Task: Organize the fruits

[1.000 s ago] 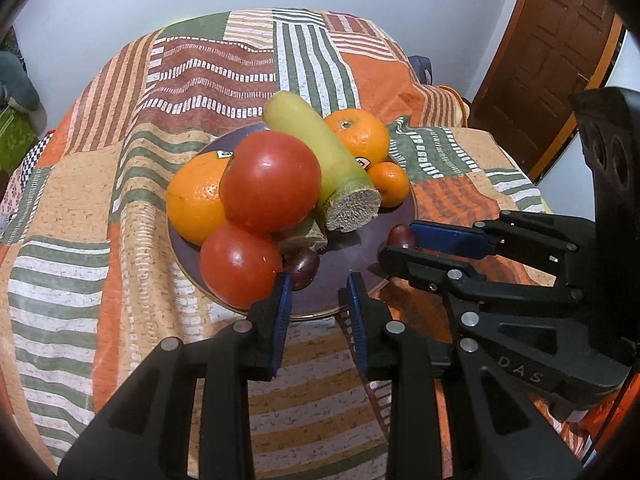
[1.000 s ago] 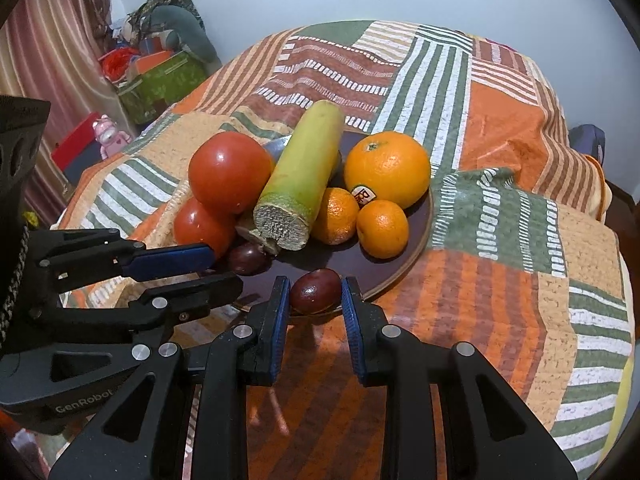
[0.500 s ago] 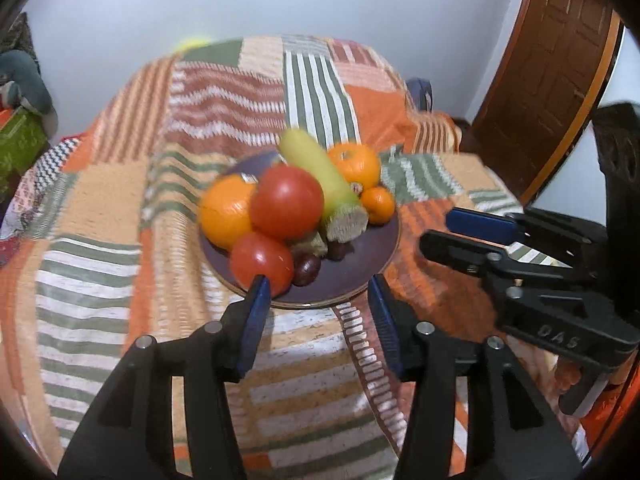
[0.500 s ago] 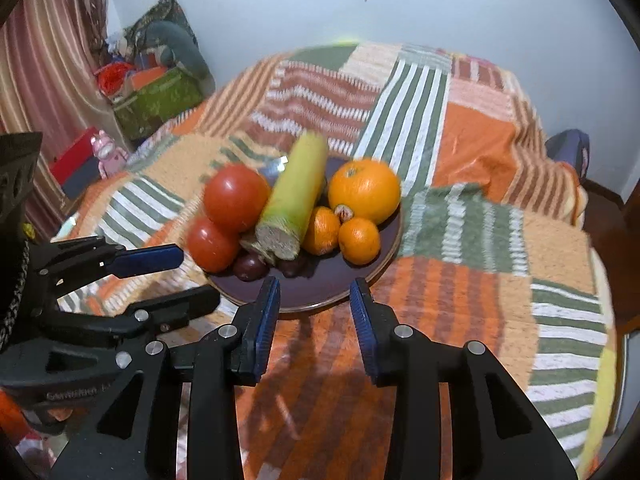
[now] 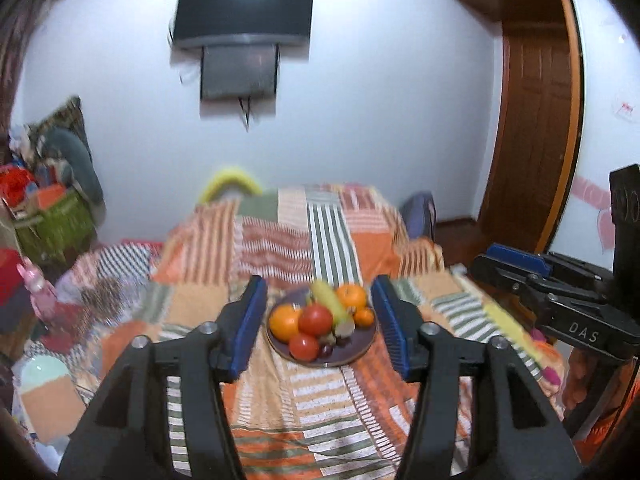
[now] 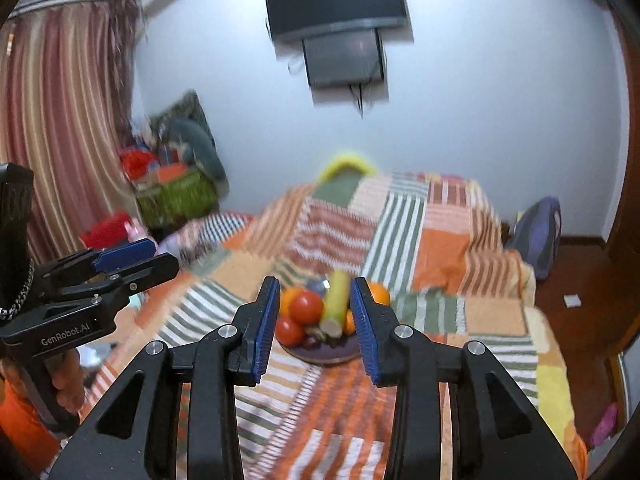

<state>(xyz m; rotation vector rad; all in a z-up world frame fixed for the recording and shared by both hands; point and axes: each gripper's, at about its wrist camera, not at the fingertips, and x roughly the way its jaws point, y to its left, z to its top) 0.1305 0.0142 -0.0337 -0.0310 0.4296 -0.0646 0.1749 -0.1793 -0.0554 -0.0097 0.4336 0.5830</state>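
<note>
Left wrist view: the left gripper (image 5: 320, 330) has its fingers (image 5: 249, 322) spread wide with nothing between the pads, and the dark plate (image 5: 352, 354) of fruit appears in the gap between them, well beyond the tips and apart from them. On the plate sit two tomatoes (image 5: 315, 319), a large orange (image 5: 283, 322), a second orange (image 5: 351, 296), a small mandarin (image 5: 364, 317), a yellow-green cut gourd (image 5: 332, 308) lying across the pile, and small dark fruits (image 5: 326, 349) at the near rim. The plate rests on a bed covered by a patchwork striped blanket (image 5: 280, 240); bare blanket lies on every side of the plate, broadest on the near side toward the fingers and on the far side toward the wall. Right wrist view: the right gripper (image 6: 316, 322) is likewise parted and holds nothing, with the same plate (image 6: 320, 354) framed between its fingers (image 6: 266, 320) and not touched. The bed's right edge drops to a wooden floor (image 6: 580, 280), where a blue bag (image 6: 536, 236) leans; its left edge meets clutter and a striped curtain (image 6: 60, 120). A wall-mounted television (image 6: 336, 0) hangs beyond the far end. Both views are motion-blurred, so fine contact between fruits cannot be judged.
</note>
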